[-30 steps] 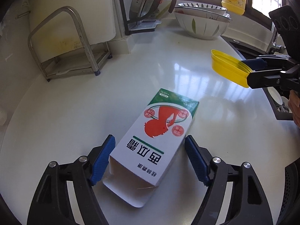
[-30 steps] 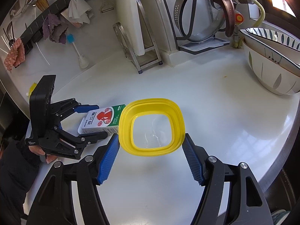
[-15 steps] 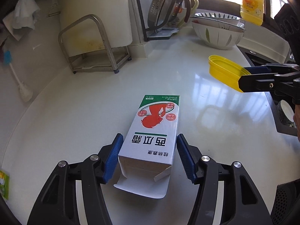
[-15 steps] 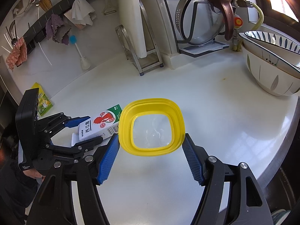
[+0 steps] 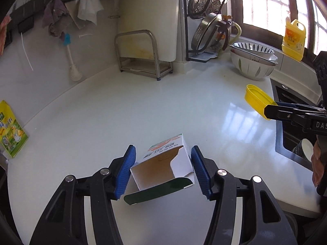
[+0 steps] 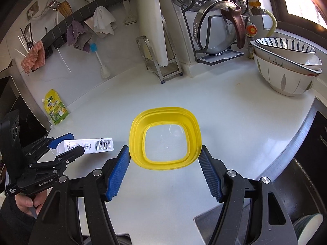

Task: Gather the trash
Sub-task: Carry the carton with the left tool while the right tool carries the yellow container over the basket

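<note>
The left gripper (image 5: pixel 162 169) has its jaws closing on an empty white carton (image 5: pixel 163 167), one blue pad against each long side. The carton is off the tabletop (image 5: pixel 143 106), its open end with a dark loose flap toward the camera. From the right wrist view, the same carton (image 6: pixel 96 145) sticks out level past the fingers, barcode side showing. The right gripper (image 6: pixel 164 161) is clamped on a yellow plastic lid (image 6: pixel 165 136) by its two side edges, also held in the air.

The main risk is the carton: hollow and open-ended, it could cave in as the pads press further, then twist or slide out. The lid, pinched only at its thin rims, could pop free if the hand jolts. A yellow seasoning pouch (image 6: pixel 55 107) leans at the back wall, well apart.
</note>
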A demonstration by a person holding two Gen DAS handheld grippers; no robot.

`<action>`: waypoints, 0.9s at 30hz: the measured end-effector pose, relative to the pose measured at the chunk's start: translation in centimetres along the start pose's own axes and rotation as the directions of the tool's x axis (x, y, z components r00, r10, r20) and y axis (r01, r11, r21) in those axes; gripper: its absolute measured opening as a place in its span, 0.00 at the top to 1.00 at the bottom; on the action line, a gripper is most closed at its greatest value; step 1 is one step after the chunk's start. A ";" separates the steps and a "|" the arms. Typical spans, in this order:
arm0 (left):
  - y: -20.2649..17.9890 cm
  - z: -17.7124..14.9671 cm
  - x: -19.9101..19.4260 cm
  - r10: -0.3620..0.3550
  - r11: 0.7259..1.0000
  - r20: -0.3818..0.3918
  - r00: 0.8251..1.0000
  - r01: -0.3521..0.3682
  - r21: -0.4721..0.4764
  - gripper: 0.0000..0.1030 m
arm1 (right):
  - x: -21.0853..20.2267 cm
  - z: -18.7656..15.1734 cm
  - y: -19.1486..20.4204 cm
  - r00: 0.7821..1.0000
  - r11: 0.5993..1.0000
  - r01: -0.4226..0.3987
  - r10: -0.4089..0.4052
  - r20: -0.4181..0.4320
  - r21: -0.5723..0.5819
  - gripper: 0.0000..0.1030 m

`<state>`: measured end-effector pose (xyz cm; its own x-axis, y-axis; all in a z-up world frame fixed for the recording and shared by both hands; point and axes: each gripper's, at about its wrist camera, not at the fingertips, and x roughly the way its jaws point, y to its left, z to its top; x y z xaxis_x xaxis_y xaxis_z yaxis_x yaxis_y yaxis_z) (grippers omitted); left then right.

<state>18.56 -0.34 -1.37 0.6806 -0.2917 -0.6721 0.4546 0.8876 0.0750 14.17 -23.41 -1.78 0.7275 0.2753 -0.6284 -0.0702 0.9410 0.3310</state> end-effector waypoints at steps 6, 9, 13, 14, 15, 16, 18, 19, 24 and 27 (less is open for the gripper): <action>0.1 -2.1 -2.4 0.025 0.996 0.007 1.000 -0.025 -0.086 0.47 | -2.2 -2.4 1.0 1.000 1.000 -0.006 0.006 0.007 -0.002 0.36; 0.0 -3.0 -3.9 0.048 0.992 0.016 0.999 -0.046 -0.120 0.47 | -3.5 -3.5 1.6 1.000 1.000 -0.014 0.014 0.009 -0.001 0.36; -0.3 -4.3 -5.8 0.081 0.987 0.030 0.996 -0.076 -0.144 0.48 | -4.9 -5.2 2.3 1.000 1.000 -0.018 0.018 0.008 0.000 0.36; -0.5 -4.6 -6.3 0.087 0.986 0.033 0.996 -0.081 -0.146 0.48 | -5.3 -5.7 2.5 1.000 1.000 -0.020 0.020 0.008 0.003 0.36; -0.7 -4.9 -6.8 0.093 0.985 0.035 0.995 -0.087 -0.149 0.48 | -5.6 -6.2 2.6 1.000 1.000 -0.022 0.022 0.007 0.006 0.36; -0.7 -5.2 -7.3 0.099 0.984 0.037 0.994 -0.093 -0.150 0.48 | -6.0 -6.7 2.8 1.000 1.000 -0.025 0.025 0.007 0.011 0.36; -1.0 -5.7 -8.1 0.105 0.983 0.033 0.994 -0.099 -0.154 0.49 | -6.6 -7.6 3.1 0.999 0.999 -0.031 0.031 0.008 0.018 0.36; -1.1 -5.9 -8.5 0.110 0.982 0.030 0.993 -0.104 -0.157 0.49 | -6.9 -8.1 3.3 0.999 0.999 -0.034 0.034 0.008 0.021 0.36; -1.5 -7.3 -11.0 0.119 0.978 0.041 0.992 -0.110 -0.179 0.49 | -8.5 -10.3 4.5 0.999 0.998 -0.048 0.048 0.006 0.027 0.36; -2.0 -8.2 -12.6 0.130 0.975 0.048 0.990 -0.119 -0.187 0.49 | -9.6 -11.6 5.1 0.999 0.998 -0.052 0.052 0.012 0.027 0.36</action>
<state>4.34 4.47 0.91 0.7609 -0.1903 -0.6203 0.2546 0.9669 0.0156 -1.10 -18.95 -2.22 0.7309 0.3217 -0.6019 -0.0898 0.9196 0.3824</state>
